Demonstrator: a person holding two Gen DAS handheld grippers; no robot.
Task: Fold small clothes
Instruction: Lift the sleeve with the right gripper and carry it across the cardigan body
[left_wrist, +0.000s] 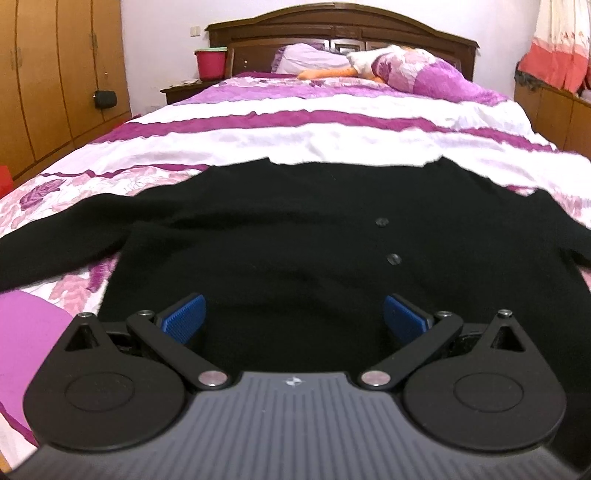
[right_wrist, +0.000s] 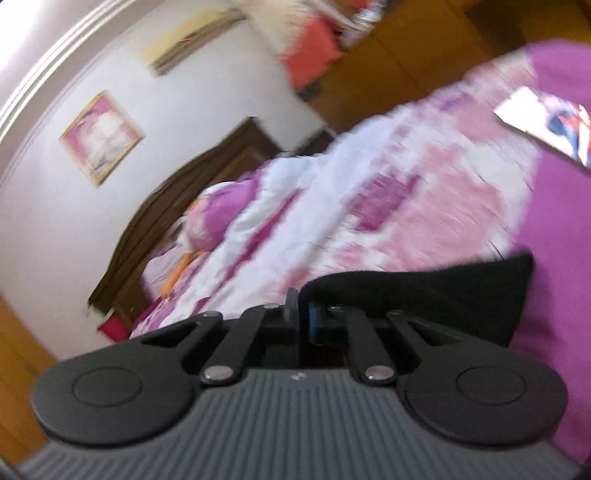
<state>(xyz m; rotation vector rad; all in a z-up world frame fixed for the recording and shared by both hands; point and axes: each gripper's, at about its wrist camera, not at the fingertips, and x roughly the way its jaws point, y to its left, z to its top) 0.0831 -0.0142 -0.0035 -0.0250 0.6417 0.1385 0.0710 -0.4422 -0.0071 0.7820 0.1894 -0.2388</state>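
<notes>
I count 1 cardigan (left_wrist: 280, 236), black, laid flat on the bed (left_wrist: 332, 125), front up, w/ 2 buttons (left_wrist: 381, 222) visible in the left cam. Both sleeves run out to the sides in that view. 2 grippers in use. My left gripper (left_wrist: 293, 314) sits over the near edge of the cardigan, jaws released wide, blue pads (left_wrist: 184, 314) well apart, nothing between them. My right gripper (right_wrist: 301, 314) has jaws clenched, and a black piece of the cardigan (right_wrist: 424, 291) lies at and over the tips; I read it as pinched. Right cam is tilted and motion-blurred, so detail there is poor.

Surface: bedspread in white, pink and purple bands w/ floral print, wrinkled. 2 pillows (left_wrist: 424, 74) at the head end, plus 1 orange and white item (left_wrist: 354, 66), type unclear. 1 flat printed item (right_wrist: 546, 122) lies near the bed edge in the right cam.

Room: dark wood headboard (left_wrist: 343, 26), wood wardrobe (left_wrist: 55, 74) on the left, 1 red bucket (left_wrist: 211, 62) on a nightstand, curtain (left_wrist: 557, 44) at right, 1 framed pic (right_wrist: 99, 136) on the white wall.
</notes>
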